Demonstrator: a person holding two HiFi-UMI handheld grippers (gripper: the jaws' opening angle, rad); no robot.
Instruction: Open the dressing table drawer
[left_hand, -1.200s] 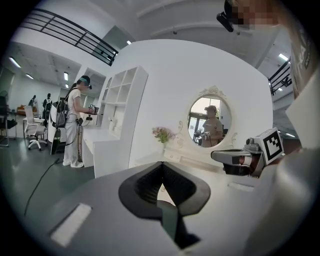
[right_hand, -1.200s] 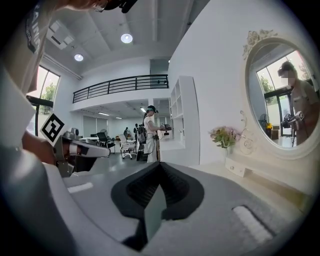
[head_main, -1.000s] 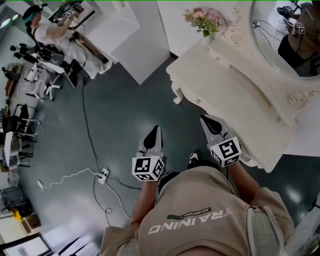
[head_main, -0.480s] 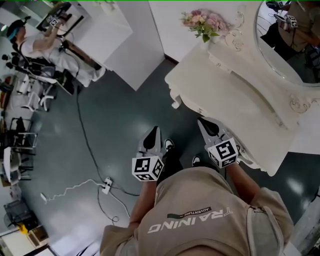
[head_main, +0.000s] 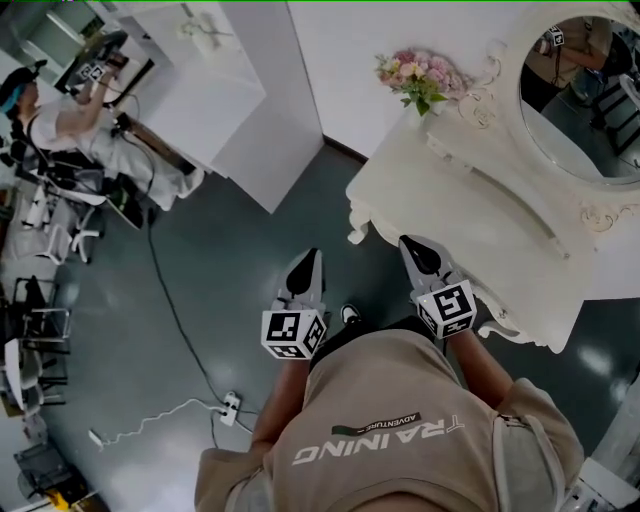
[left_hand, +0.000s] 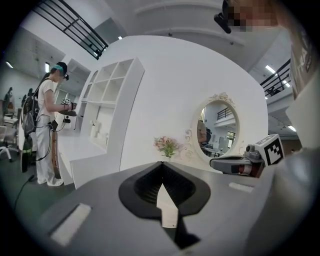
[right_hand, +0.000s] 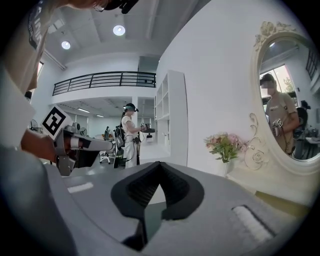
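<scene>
Cream-white dressing table (head_main: 470, 200) had drawn nearer, at one o'clock from the right gripper (head_main: 408, 245), its drawer front hidden beneath the top. That claw and the left gripper (head_main: 312, 258) were pinched together, empty: approach only, no pull begun.

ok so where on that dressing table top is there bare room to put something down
Nearly the whole tabletop is bare, from the flowers at its far corner along the front edge below the mirror. Only that flower corner is taken. The floor to the left has a cable trailing across it.
</scene>
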